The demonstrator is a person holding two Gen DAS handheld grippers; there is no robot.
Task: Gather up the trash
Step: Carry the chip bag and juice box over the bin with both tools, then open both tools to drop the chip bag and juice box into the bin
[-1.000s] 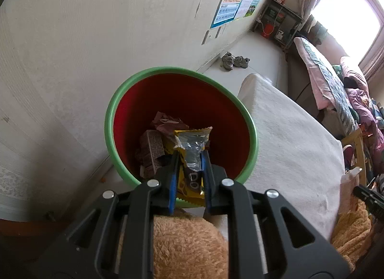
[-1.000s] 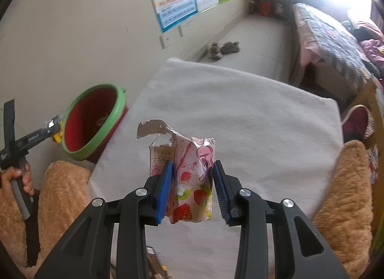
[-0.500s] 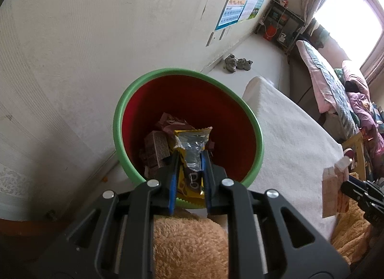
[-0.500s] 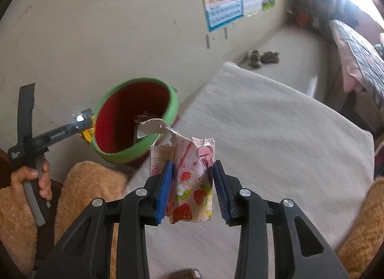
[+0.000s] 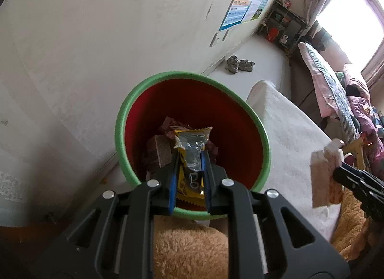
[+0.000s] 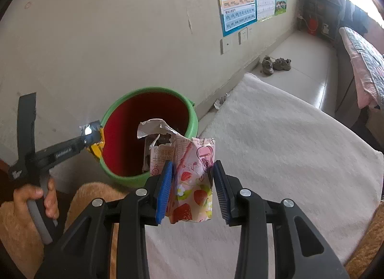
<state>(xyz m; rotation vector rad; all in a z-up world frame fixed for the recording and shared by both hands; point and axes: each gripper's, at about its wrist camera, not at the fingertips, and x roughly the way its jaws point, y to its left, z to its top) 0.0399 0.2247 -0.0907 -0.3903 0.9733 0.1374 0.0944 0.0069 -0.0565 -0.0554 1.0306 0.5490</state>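
A red bin with a green rim (image 5: 192,75) stands on the floor by the wall and holds brown wrappers (image 5: 158,150). My left gripper (image 5: 189,156) is shut on a yellow and silver snack wrapper (image 5: 192,149) and holds it over the bin's near rim. My right gripper (image 6: 192,173) is shut on a torn pink strawberry carton (image 6: 192,183), held above the white table edge close to the bin (image 6: 192,111). The carton and right gripper also show at the right of the left wrist view (image 5: 324,178). The left gripper shows at the bin's left rim in the right wrist view (image 6: 92,135).
A table under a white fluffy cloth (image 6: 288,147) lies right of the bin. Tan plush fabric (image 5: 189,247) lies below both grippers. A crumpled scrap (image 6: 220,102) lies on the floor by the wall. Shoes (image 6: 276,63) stand farther along the wall, a bed (image 6: 364,63) at the right.
My right gripper has carried the pink carton left, from over the table toward the bin. The left gripper holds the yellow wrapper over the bin and has shifted only slightly.
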